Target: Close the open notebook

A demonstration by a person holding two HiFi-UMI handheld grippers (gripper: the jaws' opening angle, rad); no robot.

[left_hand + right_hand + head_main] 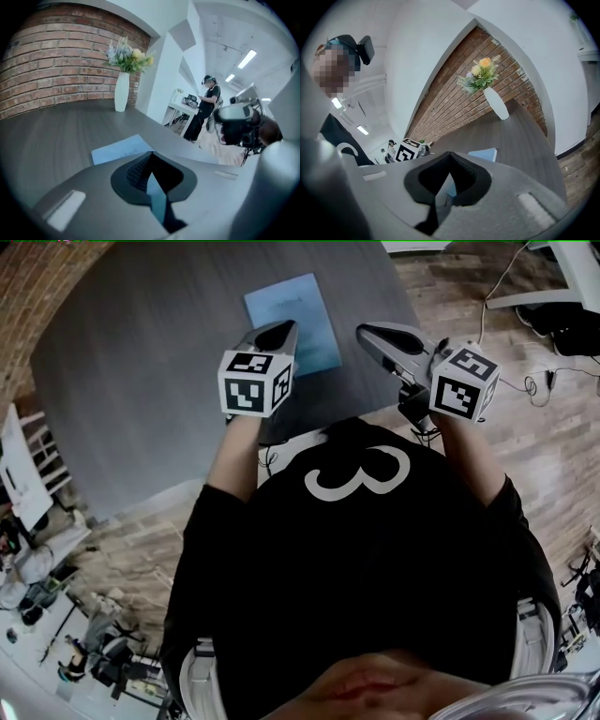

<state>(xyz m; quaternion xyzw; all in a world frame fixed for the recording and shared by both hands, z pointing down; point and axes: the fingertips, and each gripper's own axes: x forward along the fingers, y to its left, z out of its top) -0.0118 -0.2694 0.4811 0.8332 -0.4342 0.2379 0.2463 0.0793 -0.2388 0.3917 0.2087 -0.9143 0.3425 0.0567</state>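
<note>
Lying lengthwise near-to-far, the pale blue rectangular notebook (300,313) sits just beyond the left gripper (281,335), right gripper (373,335) farther right; both jaw pairs closed, empty

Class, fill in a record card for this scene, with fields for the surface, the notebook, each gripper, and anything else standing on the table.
surface: table, dark grey wood grain
notebook: light blue, lying flat, appears closed with its cover up
left gripper: jaws together, nothing between them, over the notebook's left side
right gripper: jaws together, nothing between them, to the right of the notebook
other: white vase of flowers at the table's far end, by a brick wall
</note>
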